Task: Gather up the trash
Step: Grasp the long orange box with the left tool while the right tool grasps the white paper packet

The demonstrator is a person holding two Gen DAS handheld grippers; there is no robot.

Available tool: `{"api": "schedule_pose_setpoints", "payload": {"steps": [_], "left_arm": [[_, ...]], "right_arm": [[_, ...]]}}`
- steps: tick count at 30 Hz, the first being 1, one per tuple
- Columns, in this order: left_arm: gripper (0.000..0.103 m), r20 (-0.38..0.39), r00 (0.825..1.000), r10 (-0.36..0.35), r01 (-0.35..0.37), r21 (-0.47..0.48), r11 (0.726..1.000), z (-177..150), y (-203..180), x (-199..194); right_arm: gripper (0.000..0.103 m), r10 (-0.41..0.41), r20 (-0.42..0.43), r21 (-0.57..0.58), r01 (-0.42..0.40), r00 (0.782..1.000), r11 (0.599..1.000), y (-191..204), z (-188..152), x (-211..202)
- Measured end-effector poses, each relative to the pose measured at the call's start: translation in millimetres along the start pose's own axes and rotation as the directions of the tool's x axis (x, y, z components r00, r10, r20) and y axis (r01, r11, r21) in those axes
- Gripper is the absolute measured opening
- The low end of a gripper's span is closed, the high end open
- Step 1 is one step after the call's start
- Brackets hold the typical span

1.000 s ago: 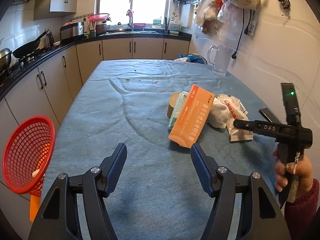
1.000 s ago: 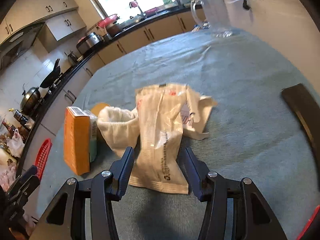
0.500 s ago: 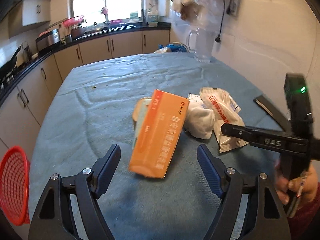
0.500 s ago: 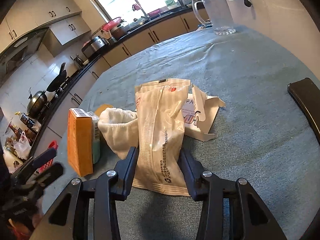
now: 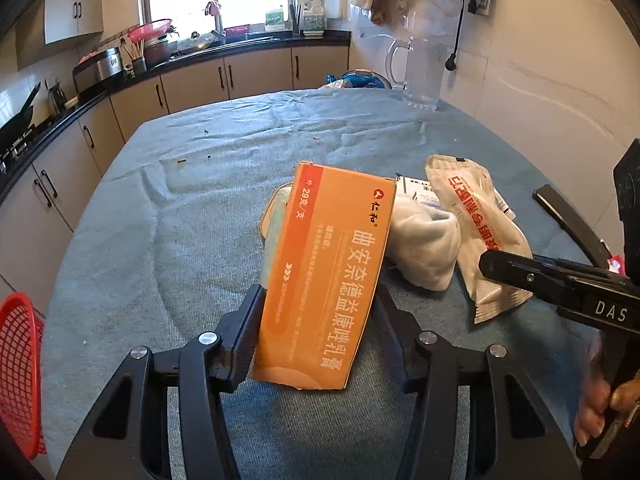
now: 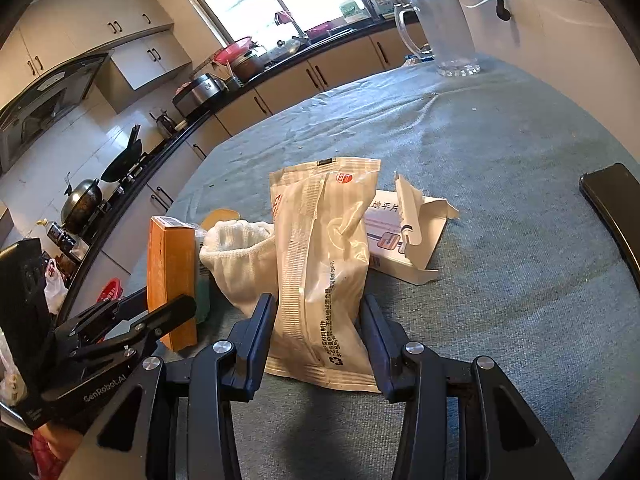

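Closing on the orange box (image 5: 320,280), the left gripper (image 5: 318,312) has its jaws about half open, one on each long side of the box; pad contact cannot be confirmed. The right gripper (image 6: 318,330) stands about half open, both pads against the sides of the white plastic pouch (image 6: 324,264), which bulges between them.

The orange box is a long carton with white printed characters, standing on edge on the blue-grey tablecloth (image 5: 160,240). The pouch is crinkled, with red print and a sealed top edge.

At 12 o'clock from the right gripper, a white cloth (image 6: 244,256) lies bunched between box and pouch, touching both. A torn-open white carton (image 6: 404,236) lies at 1 o'clock, behind the pouch. A clear pitcher (image 6: 444,28) stands far off at 1 o'clock. A red basket (image 5: 18,372) hangs beyond the table edge at 9 o'clock from the left gripper.
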State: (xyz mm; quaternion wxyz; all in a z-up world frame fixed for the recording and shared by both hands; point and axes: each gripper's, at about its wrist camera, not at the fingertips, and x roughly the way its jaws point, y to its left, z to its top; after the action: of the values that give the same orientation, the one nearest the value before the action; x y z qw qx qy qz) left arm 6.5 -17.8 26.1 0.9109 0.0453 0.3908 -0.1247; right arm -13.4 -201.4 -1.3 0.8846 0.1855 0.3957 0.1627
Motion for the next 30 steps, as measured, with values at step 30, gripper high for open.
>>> {"api": "schedule_pose_setpoints", "payload": {"steps": [30], "left_arm": [[0.05,0.057,0.996,-0.065,0.071,-0.111,0.991,-35.1,27.7,-42.0]], "right_arm": [[0.047,0.111,0.146,-0.076,-0.101,0.983,0.992,11.4,-11.4,-28.3]]}}
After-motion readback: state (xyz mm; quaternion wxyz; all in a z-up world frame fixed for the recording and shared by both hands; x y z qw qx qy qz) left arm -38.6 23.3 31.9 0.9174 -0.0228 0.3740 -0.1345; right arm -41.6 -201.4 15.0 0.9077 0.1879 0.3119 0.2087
